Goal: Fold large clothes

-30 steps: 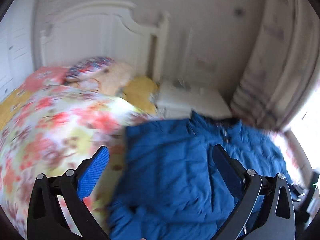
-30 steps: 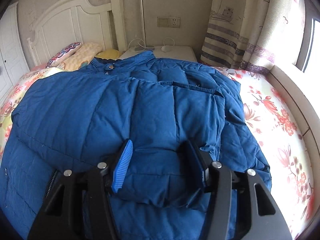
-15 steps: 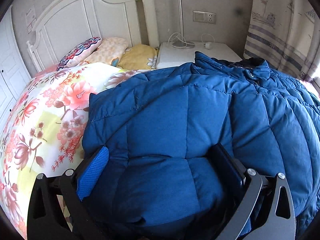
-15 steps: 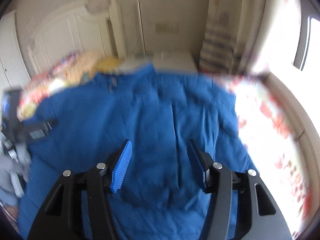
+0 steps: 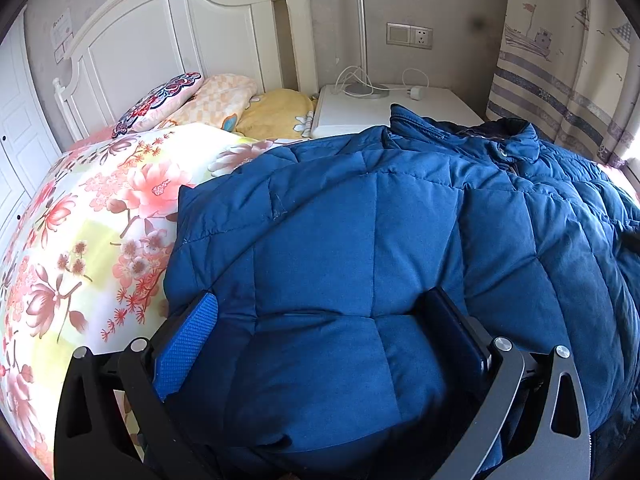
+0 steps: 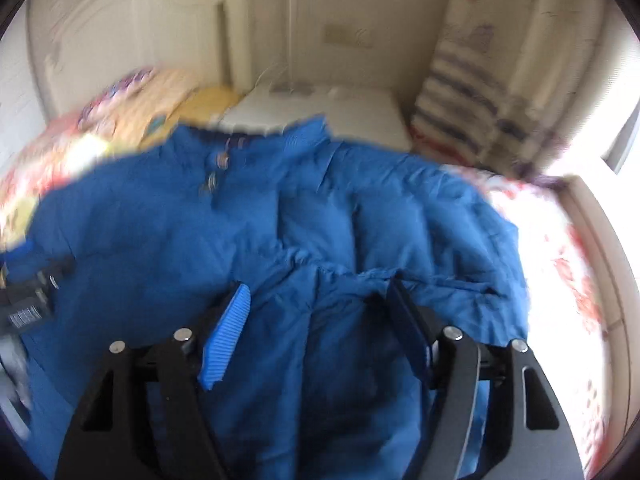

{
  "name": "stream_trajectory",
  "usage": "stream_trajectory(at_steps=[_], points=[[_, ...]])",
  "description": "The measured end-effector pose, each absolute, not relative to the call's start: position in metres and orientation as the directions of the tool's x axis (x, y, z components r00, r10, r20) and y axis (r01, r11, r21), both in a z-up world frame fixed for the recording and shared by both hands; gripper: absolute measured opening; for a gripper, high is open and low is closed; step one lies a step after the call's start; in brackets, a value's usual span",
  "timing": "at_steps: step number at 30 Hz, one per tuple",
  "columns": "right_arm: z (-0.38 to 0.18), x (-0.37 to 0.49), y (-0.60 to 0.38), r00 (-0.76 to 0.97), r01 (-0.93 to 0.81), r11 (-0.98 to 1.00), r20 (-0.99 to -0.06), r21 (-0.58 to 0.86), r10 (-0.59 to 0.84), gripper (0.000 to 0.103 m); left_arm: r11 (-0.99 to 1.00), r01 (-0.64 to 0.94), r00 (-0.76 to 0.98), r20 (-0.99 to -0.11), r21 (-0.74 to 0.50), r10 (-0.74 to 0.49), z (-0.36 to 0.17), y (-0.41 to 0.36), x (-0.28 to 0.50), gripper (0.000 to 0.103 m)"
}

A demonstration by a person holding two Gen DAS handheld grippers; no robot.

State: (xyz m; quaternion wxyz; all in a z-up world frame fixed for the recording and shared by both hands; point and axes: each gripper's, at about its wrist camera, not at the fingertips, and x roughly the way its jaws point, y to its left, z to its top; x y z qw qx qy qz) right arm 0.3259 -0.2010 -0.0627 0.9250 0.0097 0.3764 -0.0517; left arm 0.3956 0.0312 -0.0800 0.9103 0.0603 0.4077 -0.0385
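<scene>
Blue quilted jacket (image 5: 400,240) lies spread over the floral bedspread (image 5: 80,240), collar (image 5: 500,140) toward the headboard end, near the white nightstand (image 5: 400,108). My left gripper (image 5: 324,320) is down on the jacket's near part, jaws wide, a puffy fold bulging up between the two fingers; the cloth touches both, but I can't tell if the pads press it. My right gripper (image 6: 320,304) is over the jacket (image 6: 280,220) too, picture blurred; its jaws have just been opening and now stand wide, pads clear of the fabric, jacket below and between them, not clamped. Left gripper's black body (image 6: 32,296) shows at the left edge of the right view. Pillows (image 5: 192,100) stacked against the white headboard (image 5: 180,32). Lamp pole (image 5: 362,28) and a cable on the nightstand, striped curtain (image 5: 568,80) at right.
</scene>
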Motion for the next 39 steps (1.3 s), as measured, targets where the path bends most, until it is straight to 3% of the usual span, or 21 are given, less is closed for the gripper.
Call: stream_trajectory(at_steps=[3, 6, 11, 15, 17, 20, 23, 29, 33, 37, 39], points=[[-0.050, 0.326, -0.168, 0.759, -0.006, 0.999, -0.651, -0.043, -0.024, 0.069, 0.990, 0.119, 0.665, -0.747, 0.076, -0.022, -0.080, 0.031, 0.395, 0.099], [-0.089, 0.356, -0.144, 0.644, -0.090, 0.991, -0.765, -0.100, -0.019, 0.071, 0.990, 0.119, 0.665, -0.747, 0.075, -0.023, -0.080, 0.031, 0.395, 0.099], [-0.102, 0.358, -0.155, 0.646, -0.094, 0.995, -0.762, -0.026, 0.041, 0.073, 0.991, 0.114, 0.665, -0.746, 0.074, -0.020, -0.079, 0.032, 0.394, 0.099], [-0.068, 0.329, -0.180, 0.716, -0.017, 1.000, -0.698, 0.023, 0.028, 0.071, 0.991, 0.113, 0.665, -0.747, 0.070, -0.023, -0.079, 0.033, 0.395, 0.099], [-0.055, 0.316, -0.205, 0.737, 0.088, 0.996, -0.672, -0.005, -0.068, 0.072, 0.991, 0.113, 0.664, -0.748, 0.069, -0.024, -0.079, 0.032, 0.395, 0.099], [-0.068, 0.311, -0.237, 0.685, 0.171, 0.985, -0.714, -0.037, -0.146, 0.072, 0.991, 0.113, 0.664, -0.747, 0.070, -0.023, -0.079, 0.032, 0.395, 0.099], [-0.098, 0.308, -0.250, 0.685, 0.138, 0.990, -0.721, -0.017, -0.108, 0.075, 0.991, 0.113, 0.665, -0.747, 0.075, -0.019, -0.079, 0.032, 0.395, 0.099], [-0.098, 0.310, -0.247, 0.674, 0.140, 0.989, -0.727, -0.047, -0.130, 0.078, 0.989, 0.118, 0.617, -0.787, 0.086, -0.006, -0.061, 0.028, 0.400, 0.099], [-0.097, 0.312, -0.253, 0.675, 0.138, 0.990, -0.730, -0.021, -0.110, 0.078, 0.994, 0.087, 0.676, -0.737, 0.058, -0.016, -0.022, 0.036, 0.417, 0.099], [-0.098, 0.311, -0.254, 0.674, 0.135, 0.991, -0.732, -0.010, -0.099, 0.078, 1.000, 0.024, 0.542, -0.840, 0.013, -0.002, -0.072, 0.060, 0.461, 0.099], [-0.099, 0.312, -0.253, 0.672, 0.131, 0.991, -0.734, -0.007, -0.094, 0.079, 0.998, 0.051, 0.590, -0.805, -0.039, -0.062, -0.084, 0.067, 0.458, 0.099]])
